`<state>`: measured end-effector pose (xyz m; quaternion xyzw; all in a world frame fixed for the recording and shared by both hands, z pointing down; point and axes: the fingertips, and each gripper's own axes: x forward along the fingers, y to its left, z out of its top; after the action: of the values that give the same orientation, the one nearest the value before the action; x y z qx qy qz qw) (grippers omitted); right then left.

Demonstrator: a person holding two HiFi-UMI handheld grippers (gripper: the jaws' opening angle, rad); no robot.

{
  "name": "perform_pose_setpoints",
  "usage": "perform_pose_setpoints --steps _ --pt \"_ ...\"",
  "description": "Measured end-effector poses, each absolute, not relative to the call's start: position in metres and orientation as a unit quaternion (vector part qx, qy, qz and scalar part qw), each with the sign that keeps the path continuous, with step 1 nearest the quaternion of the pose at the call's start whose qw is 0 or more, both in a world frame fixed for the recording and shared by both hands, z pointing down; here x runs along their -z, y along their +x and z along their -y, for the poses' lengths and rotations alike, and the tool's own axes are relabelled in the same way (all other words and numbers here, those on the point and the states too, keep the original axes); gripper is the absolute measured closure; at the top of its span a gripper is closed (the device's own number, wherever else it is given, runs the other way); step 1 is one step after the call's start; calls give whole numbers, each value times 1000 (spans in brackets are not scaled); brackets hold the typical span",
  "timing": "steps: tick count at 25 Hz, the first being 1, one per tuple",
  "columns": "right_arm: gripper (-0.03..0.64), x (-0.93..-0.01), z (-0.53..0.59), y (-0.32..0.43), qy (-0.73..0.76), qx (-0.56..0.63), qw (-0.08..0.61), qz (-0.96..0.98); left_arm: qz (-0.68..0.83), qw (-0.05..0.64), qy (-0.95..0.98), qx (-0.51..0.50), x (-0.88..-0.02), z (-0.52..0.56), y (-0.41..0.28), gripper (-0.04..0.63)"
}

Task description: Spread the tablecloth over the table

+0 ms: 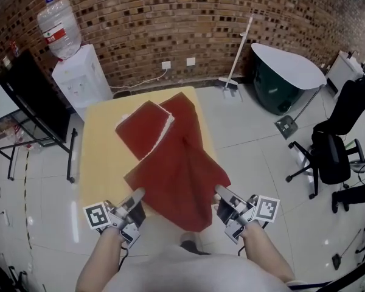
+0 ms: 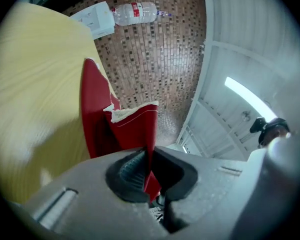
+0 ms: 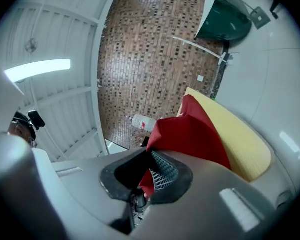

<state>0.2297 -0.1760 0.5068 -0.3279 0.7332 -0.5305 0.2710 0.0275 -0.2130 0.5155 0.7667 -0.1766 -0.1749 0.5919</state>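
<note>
My left gripper (image 1: 137, 194) at 7 o'clock and right gripper (image 1: 219, 191) at 5 are each clamped on a near corner of the red tablecloth (image 1: 177, 163). Cloth sags between them at 6, the rest bunched and part-folded on the yellow table (image 1: 100, 145) toward 12.

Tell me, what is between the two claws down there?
The red tablecloth: in the head view it stretches from the left claw to the right claw, each clamped on its near edge.
</note>
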Motion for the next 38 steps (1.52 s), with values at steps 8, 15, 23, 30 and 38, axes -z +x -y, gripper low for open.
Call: perform_pose_setpoints --steps 8,15,23,30,38 --pt "612 -454 197 217 -263 496 242 -791 188 526 804 204 -462 225 37 588" --pt "611 -407 244 198 -260 450 203 -830 217 460 837 200 -414 258 27 588" --pt "611 -349 338 183 -301 394 195 -846 235 419 854 200 -349 346 -11 588" --pt "611 -298 476 175 -365 329 172 -854 240 384 867 209 -279 488 -48 588" --pt "612 -229 617 176 -415 280 192 -844 247 343 872 246 -205 637 -89 588"
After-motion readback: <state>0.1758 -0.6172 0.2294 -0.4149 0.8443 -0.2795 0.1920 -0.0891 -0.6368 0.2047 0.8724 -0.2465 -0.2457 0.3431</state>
